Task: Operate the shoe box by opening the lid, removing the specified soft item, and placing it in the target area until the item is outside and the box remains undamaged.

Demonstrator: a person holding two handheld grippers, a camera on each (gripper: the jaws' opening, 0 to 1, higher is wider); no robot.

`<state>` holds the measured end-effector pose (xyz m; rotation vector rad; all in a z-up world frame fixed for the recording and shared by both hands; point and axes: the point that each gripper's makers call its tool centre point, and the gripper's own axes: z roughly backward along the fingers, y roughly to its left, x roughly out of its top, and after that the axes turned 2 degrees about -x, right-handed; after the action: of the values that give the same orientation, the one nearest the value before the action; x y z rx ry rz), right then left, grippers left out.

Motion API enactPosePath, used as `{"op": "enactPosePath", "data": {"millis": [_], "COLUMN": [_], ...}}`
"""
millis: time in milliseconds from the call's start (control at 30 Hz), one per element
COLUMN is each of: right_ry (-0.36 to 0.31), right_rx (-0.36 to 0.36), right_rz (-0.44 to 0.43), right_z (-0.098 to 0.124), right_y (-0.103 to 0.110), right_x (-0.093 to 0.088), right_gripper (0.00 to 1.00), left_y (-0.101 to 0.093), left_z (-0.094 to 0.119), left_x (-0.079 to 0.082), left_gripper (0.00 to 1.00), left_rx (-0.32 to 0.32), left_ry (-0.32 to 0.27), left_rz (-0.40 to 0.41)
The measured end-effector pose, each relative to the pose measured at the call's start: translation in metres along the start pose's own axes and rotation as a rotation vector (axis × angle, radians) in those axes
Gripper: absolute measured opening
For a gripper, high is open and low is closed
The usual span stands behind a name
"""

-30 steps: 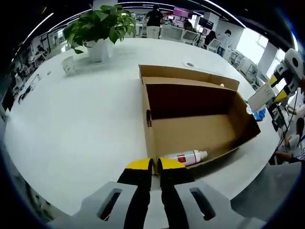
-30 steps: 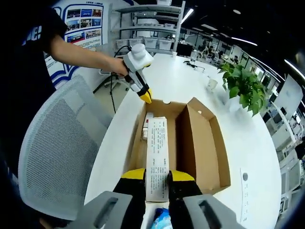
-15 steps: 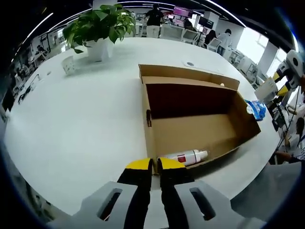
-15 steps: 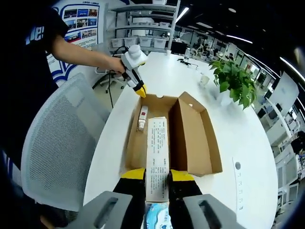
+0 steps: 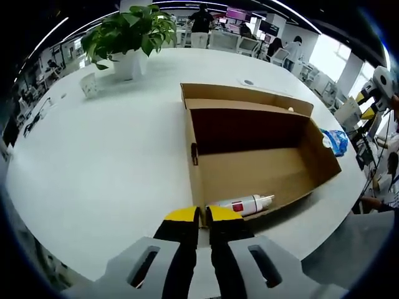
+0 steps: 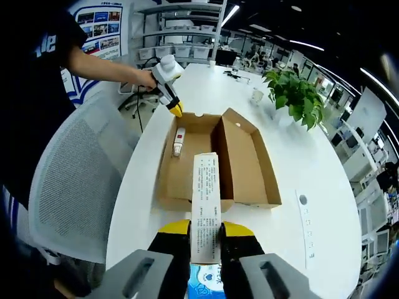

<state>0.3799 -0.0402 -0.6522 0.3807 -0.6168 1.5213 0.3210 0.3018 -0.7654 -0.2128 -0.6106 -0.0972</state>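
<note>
White table point(image 5: 106, 162) spreads wide, and the open cardboard shoe box point(image 6: 206, 163) sits ahead of the right gripper point(image 6: 205, 228), lid folded back. The right gripper is clamped on a long printed white carton point(image 6: 206, 208). A blue-and-white soft pack point(image 6: 206, 288) lies on the table under its jaws, outside the box. The left gripper point(image 5: 200, 215), jaws together, rests at the box's near corner, beside a white bottle point(image 5: 243, 204) lying inside.
</note>
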Motion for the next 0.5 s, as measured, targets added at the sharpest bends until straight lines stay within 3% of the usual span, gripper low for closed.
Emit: {"op": "enactPosePath", "data": {"millis": [500], "right_ry": [0.058], "right_rx": [-0.029], "right_rz": [-0.042], "right_z": [0.014], "right_y": [-0.019], "right_x": [-0.047], "right_gripper": [0.12], "left_y": [0.001], "left_z": [0.000], "left_x": [0.001], "left_gripper": [0.03], "left_rx": [-0.005], "left_ry": [0.007], "left_rz": [-0.005]}}
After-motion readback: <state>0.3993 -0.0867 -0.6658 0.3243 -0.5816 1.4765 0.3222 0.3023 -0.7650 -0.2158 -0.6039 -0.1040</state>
